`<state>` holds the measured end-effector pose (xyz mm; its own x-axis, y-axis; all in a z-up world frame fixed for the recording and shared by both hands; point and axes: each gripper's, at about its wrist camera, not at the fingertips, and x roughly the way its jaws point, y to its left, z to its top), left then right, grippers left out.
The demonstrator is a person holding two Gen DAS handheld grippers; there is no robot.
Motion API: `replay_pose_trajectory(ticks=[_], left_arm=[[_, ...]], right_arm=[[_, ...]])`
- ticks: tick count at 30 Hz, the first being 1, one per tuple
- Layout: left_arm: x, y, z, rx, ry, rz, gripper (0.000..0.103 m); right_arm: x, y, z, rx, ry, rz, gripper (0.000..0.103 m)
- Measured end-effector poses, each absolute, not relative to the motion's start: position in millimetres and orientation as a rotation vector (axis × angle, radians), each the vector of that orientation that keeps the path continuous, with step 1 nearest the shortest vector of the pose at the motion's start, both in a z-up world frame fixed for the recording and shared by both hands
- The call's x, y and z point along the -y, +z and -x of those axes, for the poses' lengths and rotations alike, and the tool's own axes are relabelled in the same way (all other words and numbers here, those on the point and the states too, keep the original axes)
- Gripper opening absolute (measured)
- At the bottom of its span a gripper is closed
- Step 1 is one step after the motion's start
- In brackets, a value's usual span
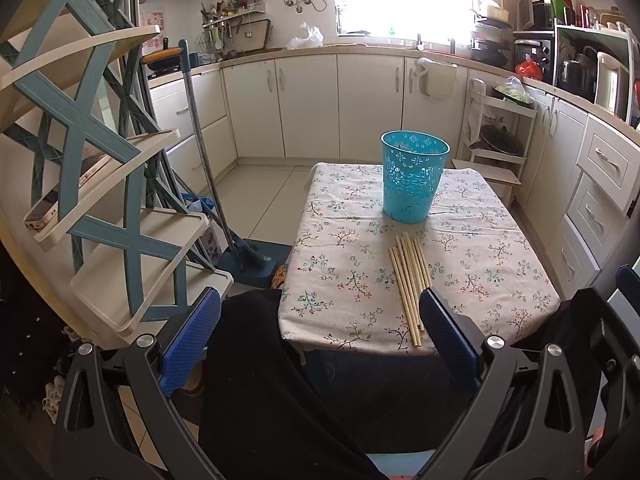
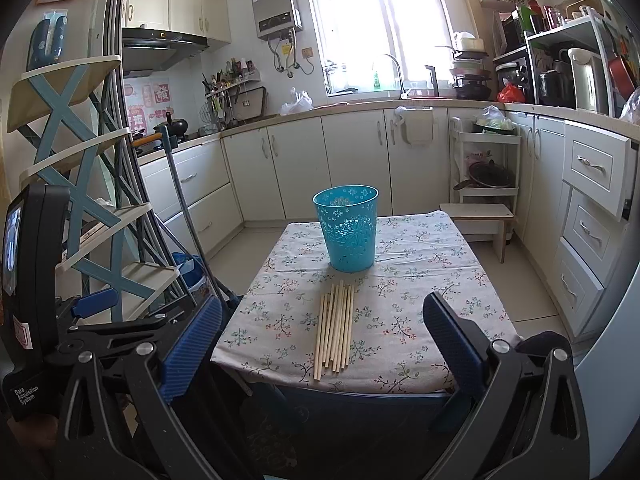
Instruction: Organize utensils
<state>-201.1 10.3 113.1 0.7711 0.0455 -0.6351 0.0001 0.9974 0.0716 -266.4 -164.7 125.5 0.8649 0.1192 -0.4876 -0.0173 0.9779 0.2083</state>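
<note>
The chopsticks (image 1: pixel 409 286) are partly hidden behind the left gripper's (image 1: pixel 320 334) blue pad in its view.

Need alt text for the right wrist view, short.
A bundle of wooden chopsticks lies flat on a floral-cloth table, just in front of an upright blue perforated bin. The open right gripper frames them, holding nothing; kitchen cabinets behind.

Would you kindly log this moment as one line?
left gripper: open, empty | right gripper: open, empty | chopsticks: bundled on table | blue basket: upright behind them
</note>
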Motion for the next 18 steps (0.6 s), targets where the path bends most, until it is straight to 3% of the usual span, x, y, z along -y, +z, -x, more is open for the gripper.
replay_pose_trajectory(ticks=[18], left_arm=[[-6,107,186,-0.703,-0.029,-0.088,0.095]], right_arm=[[163,125,252,-0.547,0.055,-0.210,0.097]])
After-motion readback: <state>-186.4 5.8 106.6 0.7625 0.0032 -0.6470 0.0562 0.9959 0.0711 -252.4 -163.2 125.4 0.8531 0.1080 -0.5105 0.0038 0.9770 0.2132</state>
